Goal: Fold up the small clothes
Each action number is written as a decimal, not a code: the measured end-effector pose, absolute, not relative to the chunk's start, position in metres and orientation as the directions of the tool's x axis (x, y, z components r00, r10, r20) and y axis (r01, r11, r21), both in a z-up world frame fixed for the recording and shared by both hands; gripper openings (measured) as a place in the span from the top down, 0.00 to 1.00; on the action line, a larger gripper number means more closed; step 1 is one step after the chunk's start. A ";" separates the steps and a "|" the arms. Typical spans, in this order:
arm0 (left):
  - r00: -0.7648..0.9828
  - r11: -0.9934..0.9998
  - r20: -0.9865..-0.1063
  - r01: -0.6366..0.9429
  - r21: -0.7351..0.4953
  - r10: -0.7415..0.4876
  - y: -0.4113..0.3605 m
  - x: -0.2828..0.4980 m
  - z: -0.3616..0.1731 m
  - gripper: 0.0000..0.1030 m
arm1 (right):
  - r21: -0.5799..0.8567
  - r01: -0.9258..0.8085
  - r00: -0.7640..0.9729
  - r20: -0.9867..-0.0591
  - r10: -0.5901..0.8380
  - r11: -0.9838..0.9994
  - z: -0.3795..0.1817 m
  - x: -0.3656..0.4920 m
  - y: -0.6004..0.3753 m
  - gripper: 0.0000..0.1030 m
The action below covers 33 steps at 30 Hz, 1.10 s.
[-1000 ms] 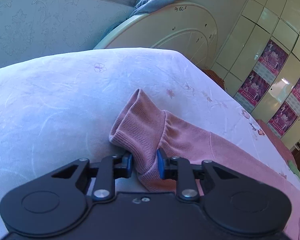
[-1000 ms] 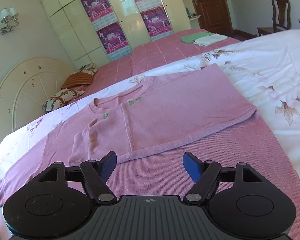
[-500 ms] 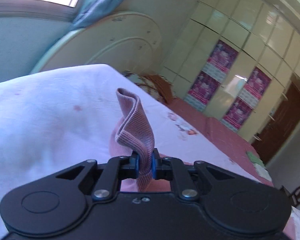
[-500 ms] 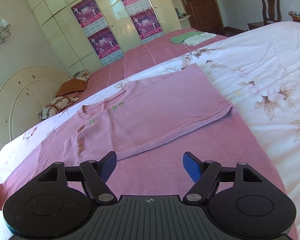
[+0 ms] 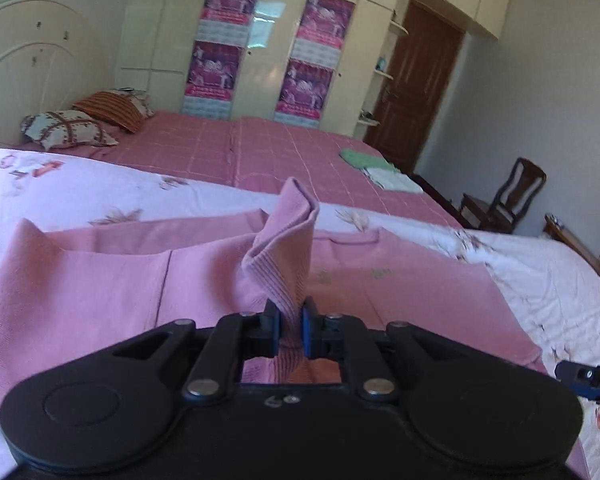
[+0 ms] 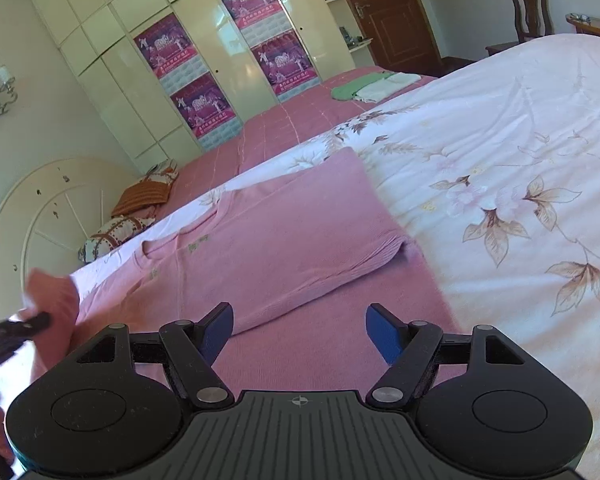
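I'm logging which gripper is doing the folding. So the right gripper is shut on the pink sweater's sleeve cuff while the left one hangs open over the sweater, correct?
Sides are swapped. In the left wrist view the left gripper is shut on the sleeve cuff of the pink sweater. In the right wrist view the right gripper hangs open over the sweater, nothing between its jaws.

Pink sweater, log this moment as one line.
left claw: shut on sleeve cuff | right claw: open, empty | pink sweater: one side folded, on bed
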<state>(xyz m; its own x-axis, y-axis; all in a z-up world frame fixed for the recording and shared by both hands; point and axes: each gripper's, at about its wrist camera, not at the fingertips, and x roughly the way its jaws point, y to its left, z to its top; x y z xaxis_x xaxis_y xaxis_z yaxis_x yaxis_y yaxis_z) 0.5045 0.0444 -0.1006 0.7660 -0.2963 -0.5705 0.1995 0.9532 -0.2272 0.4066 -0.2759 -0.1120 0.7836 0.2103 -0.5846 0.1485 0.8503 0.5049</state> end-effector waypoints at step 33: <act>0.772 0.997 -0.636 -0.065 -0.032 0.030 0.185 0.449 -0.153 0.39 | 0.523 -0.139 0.649 -0.593 0.476 0.841 -0.117 0.507 -0.146 0.96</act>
